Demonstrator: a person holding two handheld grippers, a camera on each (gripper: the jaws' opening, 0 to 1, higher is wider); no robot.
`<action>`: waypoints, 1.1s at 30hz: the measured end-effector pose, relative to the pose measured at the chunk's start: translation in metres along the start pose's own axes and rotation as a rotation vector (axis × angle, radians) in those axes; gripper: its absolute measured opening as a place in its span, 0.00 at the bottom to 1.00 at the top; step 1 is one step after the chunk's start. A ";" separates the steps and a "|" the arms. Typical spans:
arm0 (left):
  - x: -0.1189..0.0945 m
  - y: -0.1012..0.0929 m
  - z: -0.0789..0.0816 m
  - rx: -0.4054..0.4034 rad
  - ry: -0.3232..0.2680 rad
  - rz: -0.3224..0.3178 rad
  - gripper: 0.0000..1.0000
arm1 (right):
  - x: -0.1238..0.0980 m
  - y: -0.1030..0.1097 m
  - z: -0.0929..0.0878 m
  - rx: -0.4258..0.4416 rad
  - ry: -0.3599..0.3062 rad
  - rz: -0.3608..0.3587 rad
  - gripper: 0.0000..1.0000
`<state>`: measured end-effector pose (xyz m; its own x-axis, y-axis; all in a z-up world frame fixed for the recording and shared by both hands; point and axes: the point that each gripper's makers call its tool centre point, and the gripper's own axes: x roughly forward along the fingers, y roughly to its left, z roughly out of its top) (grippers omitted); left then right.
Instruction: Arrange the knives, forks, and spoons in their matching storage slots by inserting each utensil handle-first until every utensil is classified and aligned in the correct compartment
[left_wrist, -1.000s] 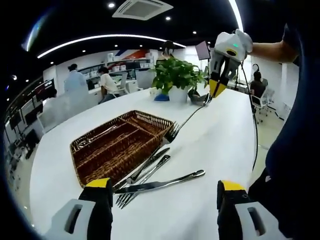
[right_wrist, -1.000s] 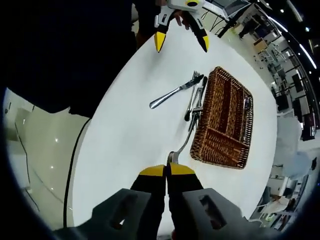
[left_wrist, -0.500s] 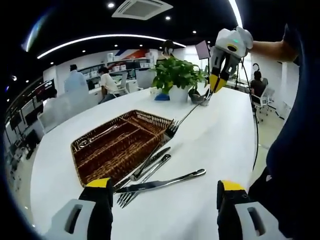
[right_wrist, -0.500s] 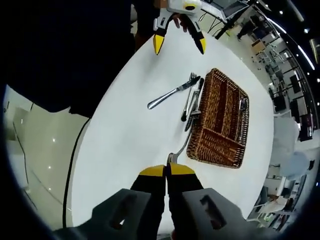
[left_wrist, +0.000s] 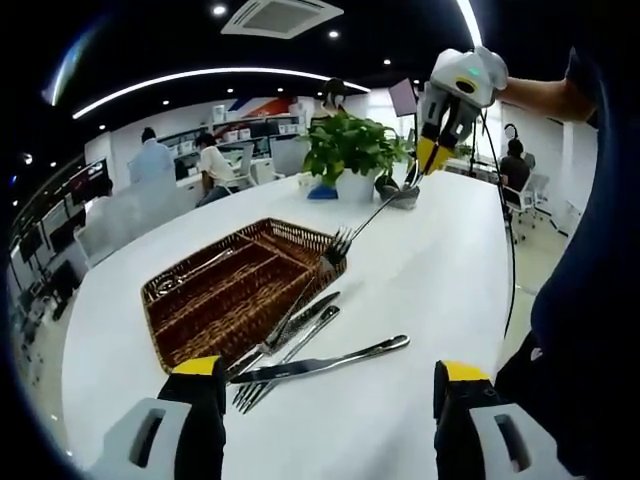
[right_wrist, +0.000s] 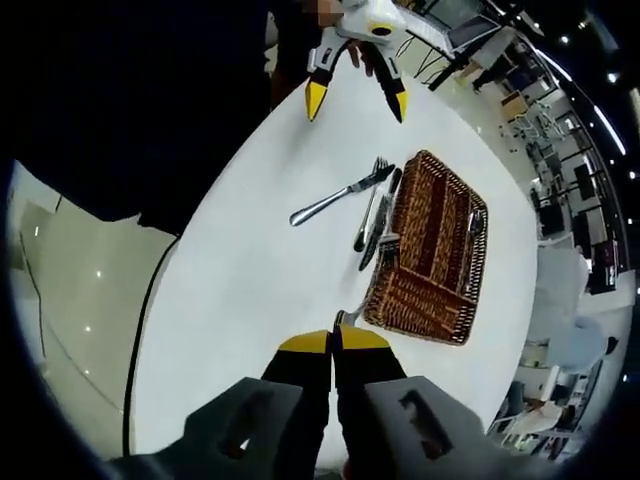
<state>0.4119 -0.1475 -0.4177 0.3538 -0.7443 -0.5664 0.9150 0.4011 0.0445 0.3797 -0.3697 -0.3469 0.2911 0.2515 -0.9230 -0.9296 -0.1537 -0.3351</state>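
Office lights and a potted plant sit behind a long white table, glossy and smooth. At centre left of the left gripper view lies a brown woven wicker tray, rectangular, split into long slots, with some utensil already in a far slot. Just beside its near edge, a knife and other steel cutlery lie loose on the table. Your right tool, upper right in that view, is clamped on the handle end of a fork, tines hanging over the tray's corner. Your left tool stands wide and empty at the bottom of the frame. The fork looks light, rigid and slick, likely to swivel when pinched so near its tip; judge a grip further along the handle steadier. Expect the wicker to snag tines.
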 end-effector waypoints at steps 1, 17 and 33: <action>0.000 0.000 0.000 0.001 0.000 0.001 0.90 | -0.002 -0.001 0.001 -0.005 -0.001 -0.003 0.00; 0.003 0.001 0.002 0.003 0.002 0.002 0.89 | -0.017 -0.006 0.017 -0.069 -0.017 -0.042 0.00; 0.001 0.003 0.003 0.002 0.003 0.020 0.89 | -0.021 0.001 0.038 -0.107 -0.056 -0.064 0.00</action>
<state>0.4158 -0.1483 -0.4155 0.3716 -0.7346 -0.5677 0.9081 0.4149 0.0576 0.3641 -0.3390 -0.3206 0.3327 0.3168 -0.8882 -0.8795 -0.2357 -0.4135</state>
